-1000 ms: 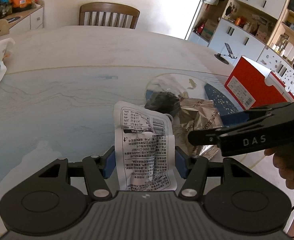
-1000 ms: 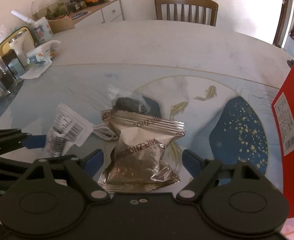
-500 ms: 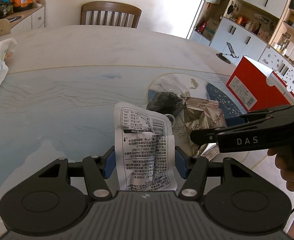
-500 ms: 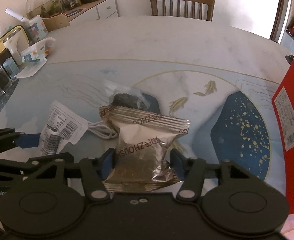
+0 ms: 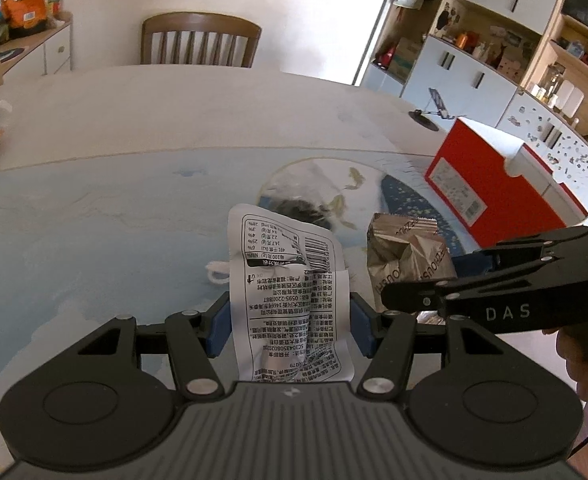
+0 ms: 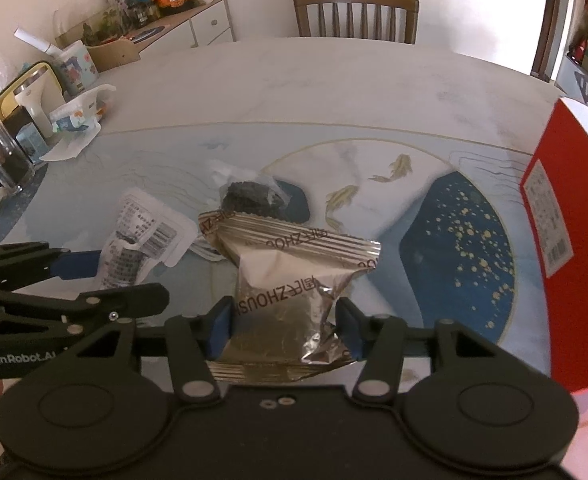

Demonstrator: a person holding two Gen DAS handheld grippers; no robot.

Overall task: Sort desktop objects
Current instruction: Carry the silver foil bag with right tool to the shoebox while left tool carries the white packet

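On the blue marbled table (image 6: 141, 168) I see both tools gripping — my left gripper (image 5: 289, 322) pinches the white packet (image 5: 289, 304), my right gripper (image 6: 283, 326), jaws just closed, clamps the foil pouch (image 6: 289, 280).

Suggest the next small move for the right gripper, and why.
Probably lift and carry toward the red box. The right gripper has just been closing and its pads now press the foil snack packet; the left gripper already grips the white printed packet. Both look ready to sort.
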